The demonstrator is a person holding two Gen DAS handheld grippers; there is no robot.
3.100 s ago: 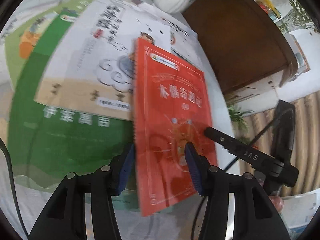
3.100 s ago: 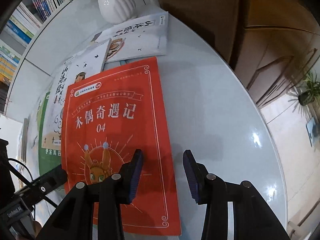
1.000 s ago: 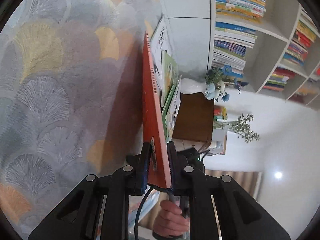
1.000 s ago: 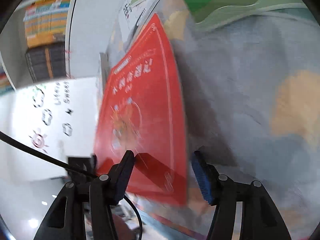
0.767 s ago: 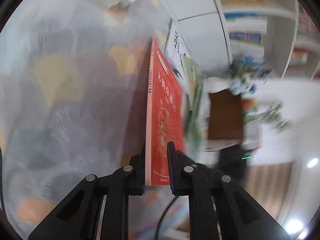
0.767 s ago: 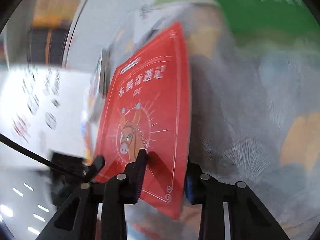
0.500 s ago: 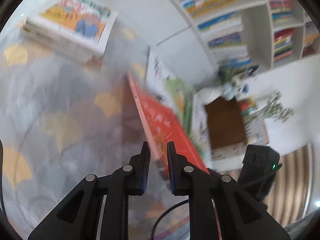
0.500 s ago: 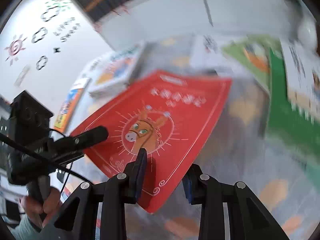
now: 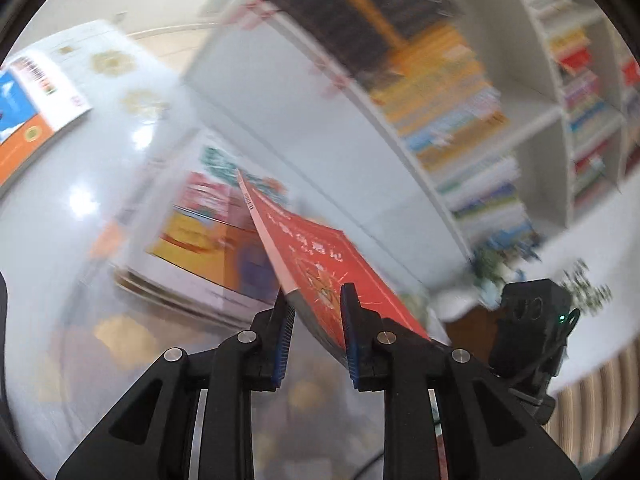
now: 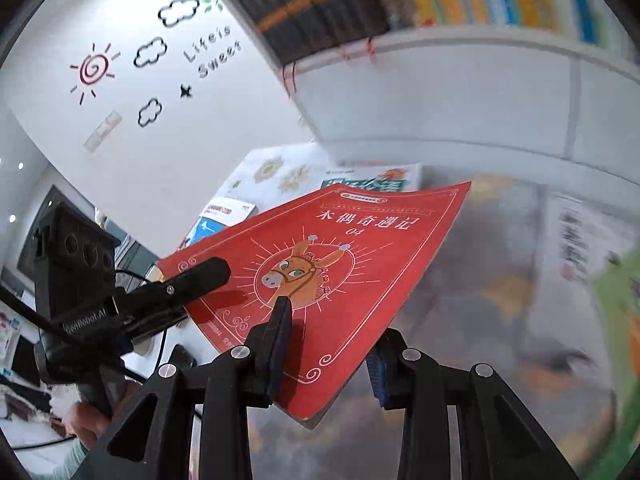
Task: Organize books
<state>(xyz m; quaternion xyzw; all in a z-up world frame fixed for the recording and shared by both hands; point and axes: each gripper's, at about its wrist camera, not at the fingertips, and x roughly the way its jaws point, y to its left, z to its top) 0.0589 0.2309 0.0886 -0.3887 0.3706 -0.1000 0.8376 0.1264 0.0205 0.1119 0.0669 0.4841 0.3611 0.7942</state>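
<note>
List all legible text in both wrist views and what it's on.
"木偶奇遇记" and "04": red book cover.
"Life is Sweet": wall decal.
"GenRobot.AI", partly hidden: left gripper body.
Shelf book spines, stacked books, white book: too blurred.

- Red book (image 10: 328,264), cover: title "木偶奇遇记", number "04" beneath.
- White wall (image 10: 132,128), decal lettering: "Life is Sweet".
- Left gripper (image 10: 192,280), black body: white lettering, partly legible, "...enRobot.AI".
- Other book covers: text too blurred to read.
</note>
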